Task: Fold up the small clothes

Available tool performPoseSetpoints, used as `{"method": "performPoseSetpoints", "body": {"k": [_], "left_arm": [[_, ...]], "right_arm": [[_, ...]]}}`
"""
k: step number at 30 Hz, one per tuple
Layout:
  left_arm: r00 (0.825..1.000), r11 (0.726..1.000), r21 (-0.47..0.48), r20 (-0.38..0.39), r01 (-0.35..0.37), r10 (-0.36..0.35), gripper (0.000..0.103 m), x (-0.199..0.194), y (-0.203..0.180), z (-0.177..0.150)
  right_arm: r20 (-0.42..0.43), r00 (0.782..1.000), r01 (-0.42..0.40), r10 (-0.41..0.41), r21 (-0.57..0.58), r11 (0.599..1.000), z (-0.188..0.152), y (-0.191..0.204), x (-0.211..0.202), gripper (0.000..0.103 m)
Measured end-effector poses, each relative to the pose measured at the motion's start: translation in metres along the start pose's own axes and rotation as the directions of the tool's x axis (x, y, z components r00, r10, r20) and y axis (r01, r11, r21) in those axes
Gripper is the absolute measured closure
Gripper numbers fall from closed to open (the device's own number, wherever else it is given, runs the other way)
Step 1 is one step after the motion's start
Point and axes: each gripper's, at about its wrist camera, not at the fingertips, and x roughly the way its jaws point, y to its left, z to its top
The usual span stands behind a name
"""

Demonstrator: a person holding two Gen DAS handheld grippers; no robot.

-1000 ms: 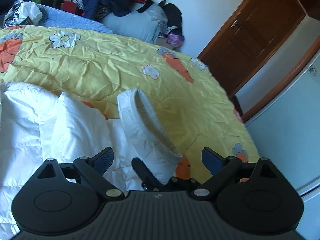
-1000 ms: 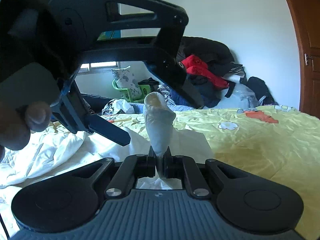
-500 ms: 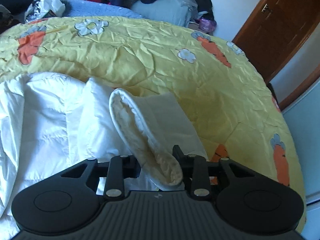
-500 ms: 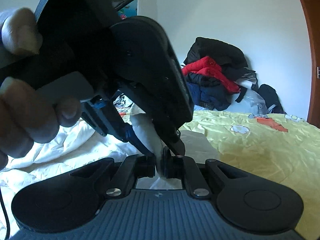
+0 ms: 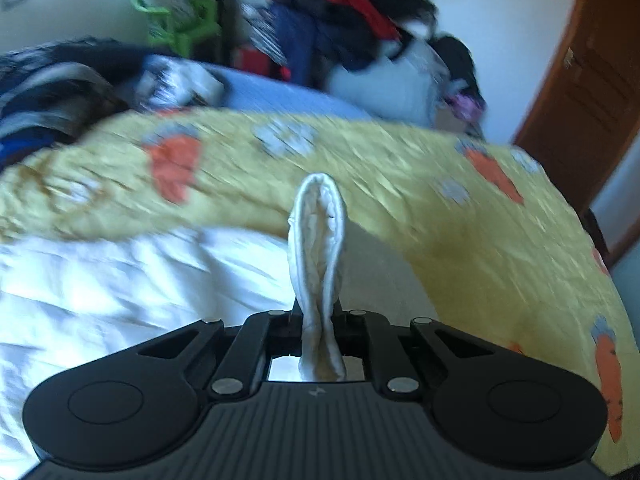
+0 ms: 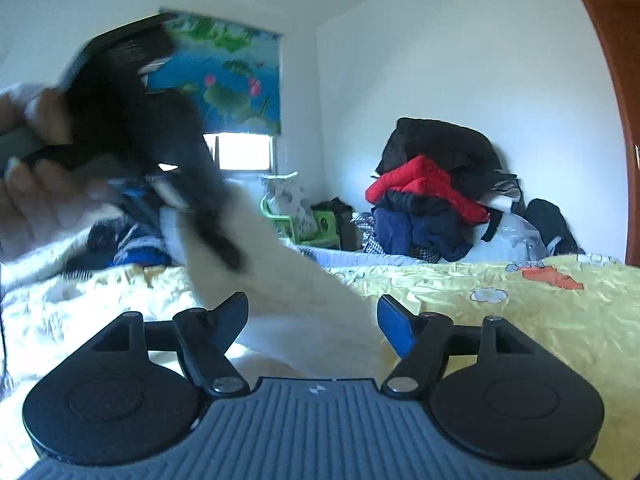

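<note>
Garment: a small white garment [image 5: 318, 240] over the bed; its rolled hem stands upright in the left wrist view, and in the right wrist view the cloth [image 6: 288, 276] slopes from upper left down to the gap between the right fingers.
Left gripper [image 5: 318, 314]: jaws together, clamped on the garment's white edge, which runs down between them and out below.
Left gripper seen from the right [image 6: 160, 152]: blurred and dark, raised above the bed's left side, with the person's hand [image 6: 36, 184] around its handle.
White quilt [image 5: 120, 280]: rumpled, on the bed's left near part, under and beside the garment.
Yellow sheet [image 5: 480, 240]: printed with carrots and flowers, covers the bed's far and right parts.
Right gripper [image 6: 312, 320]: jaws wide apart, holding nothing; the cloth lies between the fingers [image 6: 394, 326], and whether it touches them cannot be told.
Clothes pile [image 6: 436, 200]: red, black and navy, against the wall beyond the bed's far edge.
Door [image 5: 580, 92]: brown wood, past the bed's right far corner.
</note>
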Motion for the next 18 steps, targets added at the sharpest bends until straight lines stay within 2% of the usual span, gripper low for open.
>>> {"method": "performPoseSetpoints", "body": {"k": [3,6,12,15,18], "left_arm": [[0.996,0.997,-0.043,0.051,-0.069,0.071,0.094,-0.026,0.039,0.007],[0.987,0.984,-0.109,0.06,-0.142,0.149,0.094,-0.04,0.081,0.01],[0.957,0.937,-0.201,-0.002,-0.285,0.291,0.094,-0.039,0.155,-0.004],[0.94,0.911,-0.235,-0.044,-0.339,0.339,0.094,-0.035,0.188,-0.014],[0.927,0.89,-0.261,-0.111,-0.374,0.358,0.094,-0.025,0.215,-0.029]], "right_arm": [[-0.02,1.0,-0.001,0.001,0.035,0.999,0.0,-0.006,0.002,0.028],[-0.033,0.999,-0.015,0.016,0.042,0.999,-0.001,-0.006,0.004,0.028],[-0.063,0.997,-0.042,0.043,0.008,0.999,-0.005,0.0,0.01,0.027],[-0.069,0.997,-0.047,0.047,0.003,0.999,-0.006,0.002,0.011,0.027],[-0.082,0.995,-0.05,0.05,0.007,0.999,-0.006,0.001,0.013,0.027]]}}
